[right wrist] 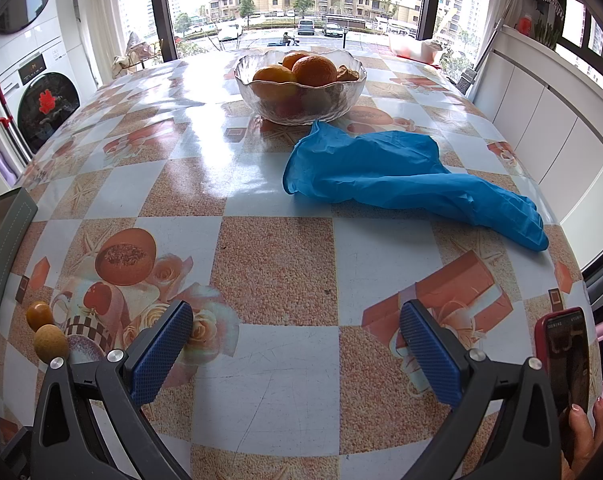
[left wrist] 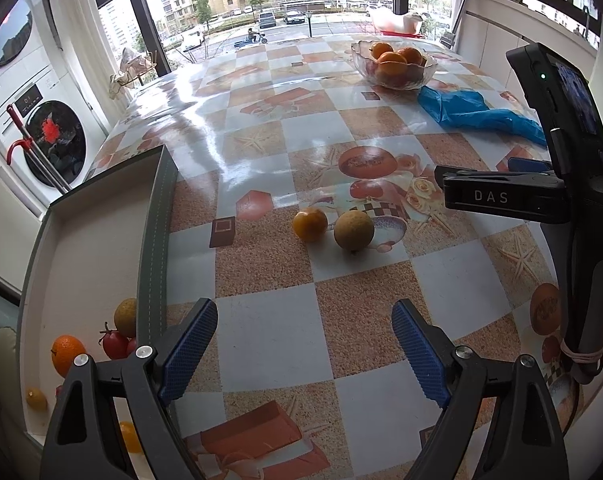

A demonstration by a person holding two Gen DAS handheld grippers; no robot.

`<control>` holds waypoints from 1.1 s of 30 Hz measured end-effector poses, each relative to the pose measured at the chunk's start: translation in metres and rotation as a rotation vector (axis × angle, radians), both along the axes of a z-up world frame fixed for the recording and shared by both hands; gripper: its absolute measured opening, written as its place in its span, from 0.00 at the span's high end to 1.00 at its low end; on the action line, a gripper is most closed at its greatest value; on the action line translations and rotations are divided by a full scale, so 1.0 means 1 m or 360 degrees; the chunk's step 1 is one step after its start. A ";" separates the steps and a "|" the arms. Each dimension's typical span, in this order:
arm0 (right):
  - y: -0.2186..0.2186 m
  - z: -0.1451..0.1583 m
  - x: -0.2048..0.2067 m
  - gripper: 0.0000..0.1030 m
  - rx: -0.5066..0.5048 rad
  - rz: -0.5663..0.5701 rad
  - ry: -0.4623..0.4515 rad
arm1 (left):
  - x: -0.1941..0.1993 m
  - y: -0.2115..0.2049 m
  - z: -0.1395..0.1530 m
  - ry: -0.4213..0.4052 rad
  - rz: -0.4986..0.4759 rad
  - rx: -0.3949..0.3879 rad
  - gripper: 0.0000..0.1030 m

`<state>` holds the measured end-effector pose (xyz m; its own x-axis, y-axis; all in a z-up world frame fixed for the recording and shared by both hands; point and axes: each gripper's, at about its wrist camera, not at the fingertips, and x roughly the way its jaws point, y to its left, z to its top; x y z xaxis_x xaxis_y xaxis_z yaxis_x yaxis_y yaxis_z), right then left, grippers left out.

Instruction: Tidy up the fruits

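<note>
Two loose fruits lie on the checked tablecloth: a small orange one (left wrist: 310, 224) (right wrist: 38, 315) and a tan round one (left wrist: 354, 230) (right wrist: 50, 342) beside it. My left gripper (left wrist: 303, 340) hovers open over the cloth short of them, nothing between its blue pads. To its left a grey-edged box (left wrist: 151, 240) holds an orange (left wrist: 66, 354), a red tomato (left wrist: 115, 344), a tan fruit (left wrist: 126, 316) and small yellow fruits. A glass bowl (right wrist: 301, 110) (left wrist: 395, 80) of oranges stands at the far side. My right gripper (right wrist: 295, 354) is open and empty over bare cloth.
A blue rubber glove (right wrist: 401, 176) (left wrist: 473, 114) lies between the bowl and the right table edge. A hand holds a red-cased phone (right wrist: 567, 360) at lower right. The right gripper's body (left wrist: 541, 184) stands right of the loose fruits. A washing machine (left wrist: 49, 140) stands to the left.
</note>
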<state>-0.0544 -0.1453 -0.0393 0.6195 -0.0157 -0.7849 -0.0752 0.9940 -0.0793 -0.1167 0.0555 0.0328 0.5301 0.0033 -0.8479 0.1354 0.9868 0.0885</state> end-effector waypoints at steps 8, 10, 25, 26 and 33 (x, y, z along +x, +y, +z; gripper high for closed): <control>0.000 0.000 0.000 0.00 0.0000 0.0000 0.0000 | -0.001 0.001 0.000 0.0007 -0.0002 0.0000 0.13; 0.000 0.000 0.000 0.00 0.0000 0.0000 0.0000 | -0.002 0.001 -0.001 0.0009 -0.0004 0.0000 0.13; 0.000 0.000 0.000 0.00 0.0000 0.0000 -0.0001 | -0.002 -0.003 -0.002 0.0008 -0.0014 0.0006 0.13; 0.000 0.000 0.000 0.00 0.0000 0.0000 -0.0001 | -0.002 -0.003 -0.002 0.0008 -0.0013 0.0006 0.13; 0.000 0.000 0.000 0.00 0.0000 0.0000 -0.0001 | -0.002 -0.004 -0.001 0.0010 -0.0014 0.0003 0.13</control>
